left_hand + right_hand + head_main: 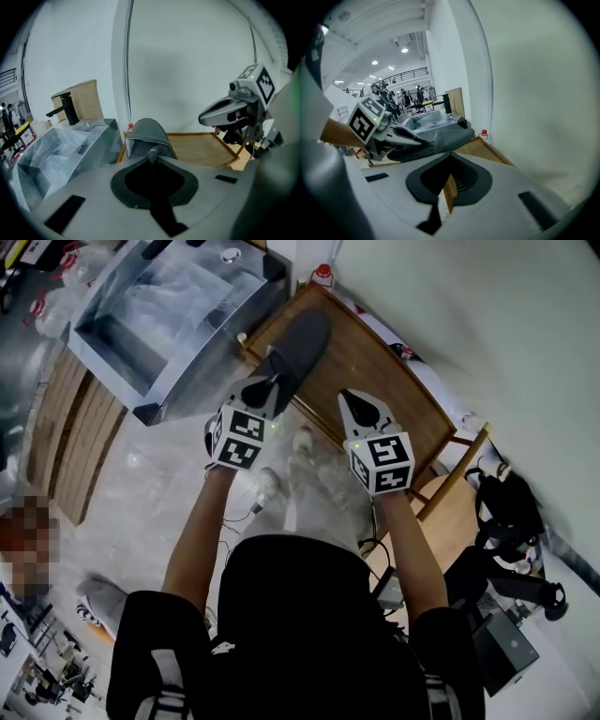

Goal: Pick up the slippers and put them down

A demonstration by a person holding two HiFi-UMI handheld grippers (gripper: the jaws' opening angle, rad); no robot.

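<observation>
A grey slipper point(298, 345) hangs in the air above the wooden table point(384, 381), toe pointing away from me. My left gripper point(272, 382) is shut on the slipper's heel rim. In the left gripper view the rim of the slipper point(147, 133) is pinched between the jaw tips of that left gripper point(152, 153). My right gripper point(349, 397) hovers to the slipper's right, apart from it, jaws together with nothing in them. From the right gripper view, the slipper point(445, 137) and left gripper point(401, 133) show just beyond the right gripper point(451, 154).
A metal sink unit covered in clear plastic point(173, 306) stands left of the table. A red-capped bottle point(322, 276) sits at the table's far corner. A wooden chair point(459, 488) and black bag point(506, 512) are at right. A grey shoe-like thing point(98, 601) lies on the floor.
</observation>
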